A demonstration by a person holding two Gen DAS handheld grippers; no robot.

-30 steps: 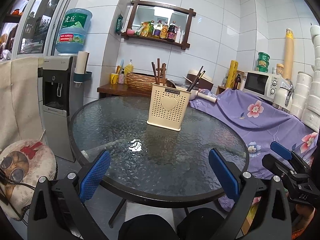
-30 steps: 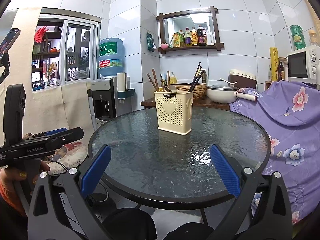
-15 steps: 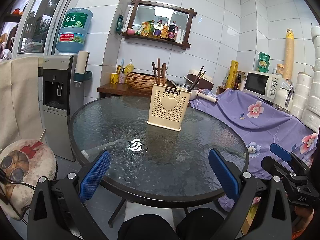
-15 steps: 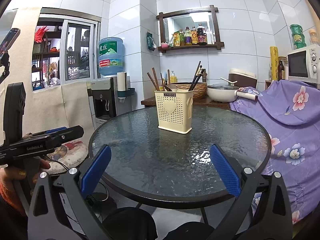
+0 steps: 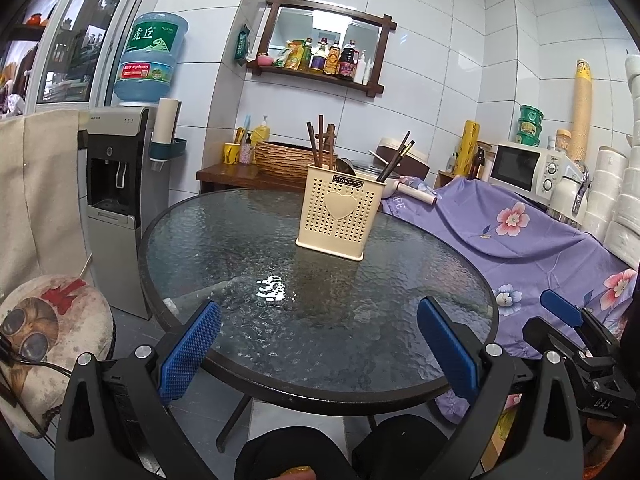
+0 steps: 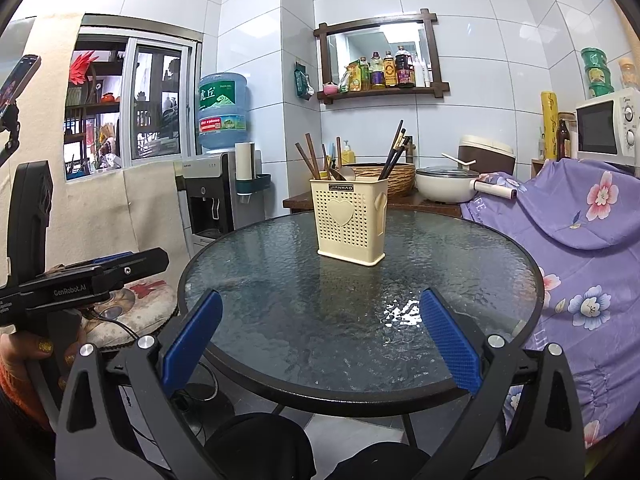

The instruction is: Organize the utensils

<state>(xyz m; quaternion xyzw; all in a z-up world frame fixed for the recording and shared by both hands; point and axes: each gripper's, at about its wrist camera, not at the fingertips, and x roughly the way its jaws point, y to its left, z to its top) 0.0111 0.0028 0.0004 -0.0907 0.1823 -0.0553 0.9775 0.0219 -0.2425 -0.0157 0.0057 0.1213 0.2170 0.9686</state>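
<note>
Left wrist view shows our left gripper (image 5: 318,350) held low at the near edge of the round, dark-rimmed textured-glass counter (image 5: 240,248), its blue-padded fingers (image 5: 188,350) spread wide with nothing between them. Our right gripper (image 6: 320,344) sits the same way at the near rim in the right wrist view: fingers apart, empty, hovering off the glass.

What we are here for is the cream perforated plastic utensil holder with a raised heart on its front (image 5: 335,216). It stands upright near the middle of the counter, well apart from both pairs of fingers and straight ahead of them, a little to the right of centre in the left view and close to centre in the right view. Dark wooden chopsticks (image 5: 320,142) rise from its left compartment, nearly vertical; another dark pair (image 6: 394,156) leans out to the right from the other side, and a metal spoon bowl (image 5: 344,165) peeks above the rim between them.

We see no loose utensils on the glass, so we judge the sorting may already be finished, or that anything left is inside the holder. The long axes of the chopsticks run upward, so any pull would call for a reach forward over the counter and a pinch from above. Neither gripper looks clearly nearer; the right one faces the holder more squarely.
</note>
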